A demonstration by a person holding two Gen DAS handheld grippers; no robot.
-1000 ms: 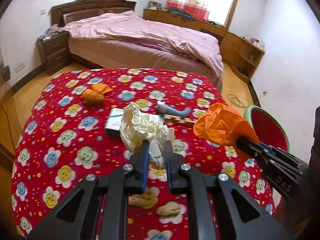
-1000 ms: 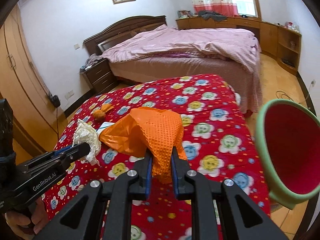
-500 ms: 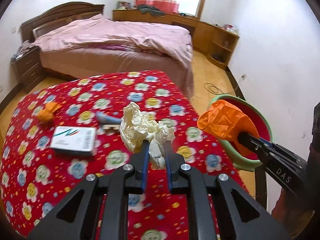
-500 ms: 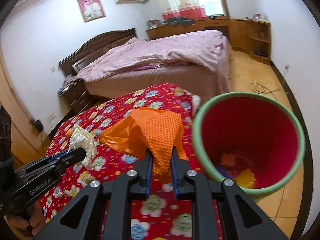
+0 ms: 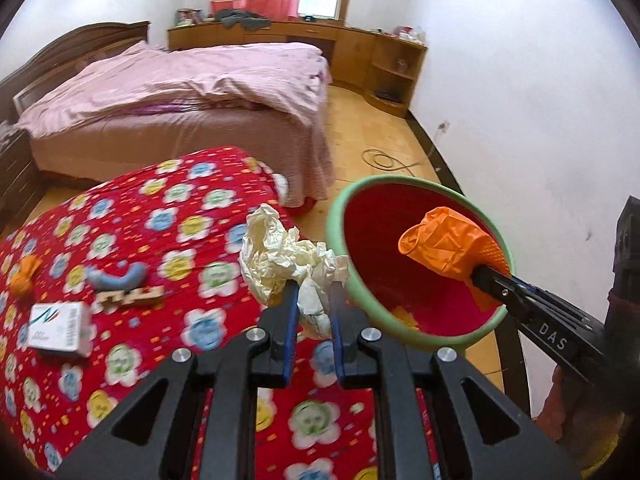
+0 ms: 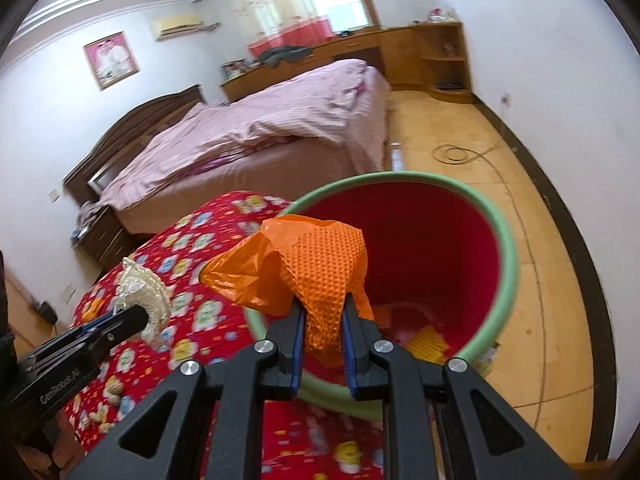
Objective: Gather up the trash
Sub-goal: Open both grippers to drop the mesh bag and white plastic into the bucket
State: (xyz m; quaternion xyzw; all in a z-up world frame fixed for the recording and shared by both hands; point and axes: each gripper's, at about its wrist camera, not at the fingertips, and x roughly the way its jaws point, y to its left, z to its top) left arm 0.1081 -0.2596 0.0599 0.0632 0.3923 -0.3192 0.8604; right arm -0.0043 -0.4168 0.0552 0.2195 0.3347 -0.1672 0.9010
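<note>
A crumpled cream paper wad is pinched between the narrow jaws of the left gripper, held above the red flowered cloth just beside the bin's near rim. An orange glove is clamped by the right gripper, whose jaws are nearly together, and is held over the mouth of the green-rimmed red bin. Yellow and orange scraps are seen at the bin's bottom. On the cloth, a white box, a wooden piece, a grey-blue object and an orange scrap are left. Beyond, a bed with pink covers is seen
</note>
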